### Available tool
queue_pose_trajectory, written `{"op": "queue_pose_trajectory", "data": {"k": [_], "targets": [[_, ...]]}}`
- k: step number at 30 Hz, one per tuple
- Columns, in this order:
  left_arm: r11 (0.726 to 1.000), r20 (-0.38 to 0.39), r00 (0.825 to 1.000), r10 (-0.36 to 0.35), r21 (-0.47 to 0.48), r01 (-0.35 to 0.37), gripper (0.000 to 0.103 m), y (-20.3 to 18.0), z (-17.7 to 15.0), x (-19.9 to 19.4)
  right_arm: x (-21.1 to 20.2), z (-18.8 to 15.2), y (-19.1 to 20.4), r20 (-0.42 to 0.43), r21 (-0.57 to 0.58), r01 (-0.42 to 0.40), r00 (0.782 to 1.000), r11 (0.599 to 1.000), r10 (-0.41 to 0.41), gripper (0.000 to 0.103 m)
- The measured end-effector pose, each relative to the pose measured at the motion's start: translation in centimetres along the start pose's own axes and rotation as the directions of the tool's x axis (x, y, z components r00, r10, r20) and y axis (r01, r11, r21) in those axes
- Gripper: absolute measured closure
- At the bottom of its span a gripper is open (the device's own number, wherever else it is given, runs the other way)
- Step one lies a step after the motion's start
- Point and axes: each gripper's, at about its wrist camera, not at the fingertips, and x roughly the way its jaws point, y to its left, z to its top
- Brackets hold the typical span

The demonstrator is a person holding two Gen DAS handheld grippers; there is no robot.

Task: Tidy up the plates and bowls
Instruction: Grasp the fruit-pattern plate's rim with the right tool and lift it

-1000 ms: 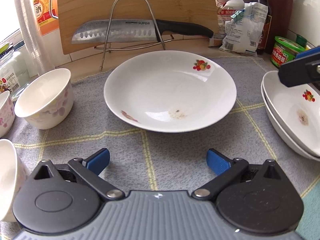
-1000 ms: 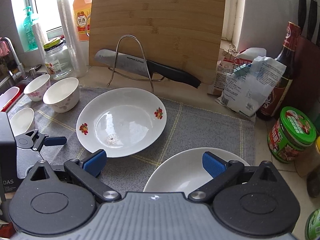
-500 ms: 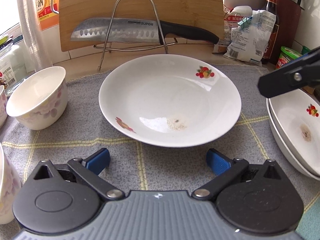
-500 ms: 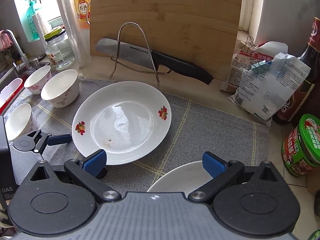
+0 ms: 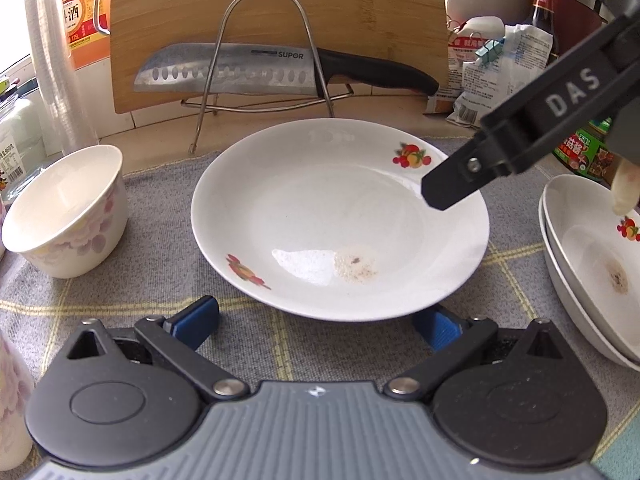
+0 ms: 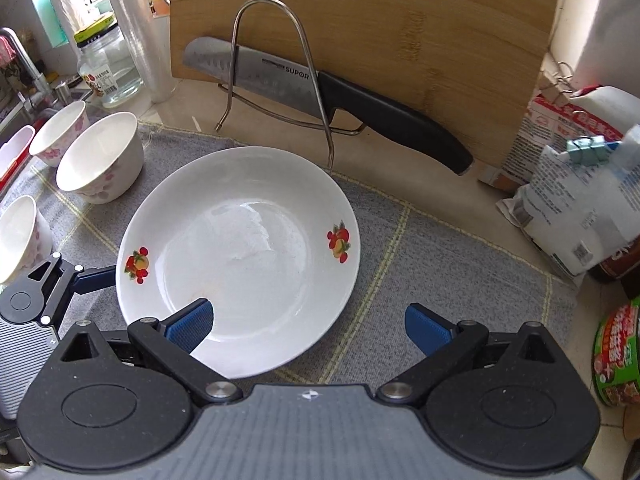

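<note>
With both the left gripper (image 5: 316,322) and right gripper (image 6: 308,322) gaping and empty beside the fruit-print plate (image 6: 240,256), pinch its raised rim squarely.

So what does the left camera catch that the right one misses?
Only the left view shows the stacked plates at far right and a fingertip above them. Only the right view shows three bowls together, a glass jar and the tap. Both show the single plate on the grey mat, the knife, the cutting board and both open grippers: left, right.
</note>
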Motion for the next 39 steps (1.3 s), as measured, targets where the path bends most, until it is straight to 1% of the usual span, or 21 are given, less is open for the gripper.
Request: {"op": "queue_pose_trajectory", "data": {"k": [9, 17, 20, 27, 30, 39], "targets": [[1.0, 0.006, 1.0, -0.008, 0.007, 0.008, 0.0, 0.1, 0.2, 0.1, 2.8, 1.6, -1.7, -0.065, 0.008, -0.031, 0.997, 0.999, 0.032, 0.0], [1.0, 0.015, 1.0, -0.016, 0.016, 0.016, 0.0, 0.0, 0.2, 0.1, 5.0, 2.5, -2.6, -0.114, 0.025, -0.083, 0.99, 0.996, 0.086, 0.0], [1.0, 0.021, 1.0, -0.022, 0.023, 0.022, 0.0, 0.1, 0.1, 0.0, 5.2, 3.0, -2.4, -0.112, 0.0, -0.092, 0.99, 0.996, 0.091, 0.0], [0.998, 0.035, 0.998, -0.044, 0.047, 0.043, 0.0, 0.3, 0.0, 0.0, 5.8, 4.1, -2.1, -0.117, -0.015, -0.166, 0.98, 0.986, 0.163, 0.0], [0.997, 0.034, 0.998, -0.057, 0.06, 0.054, 0.0, 0.4, 0.0, 0.1, 5.9, 4.4, -2.0, -0.121, -0.026, -0.184, 0.976, 0.983, 0.18, 0.0], [0.985, 0.04, 0.992, -0.122, 0.127, 0.116, 0.0, 1.7, 0.0, 0.4, 6.6, 5.8, -2.3, -0.113, -0.035, -0.238, 0.966, 0.971, 0.233, 0.0]]}}
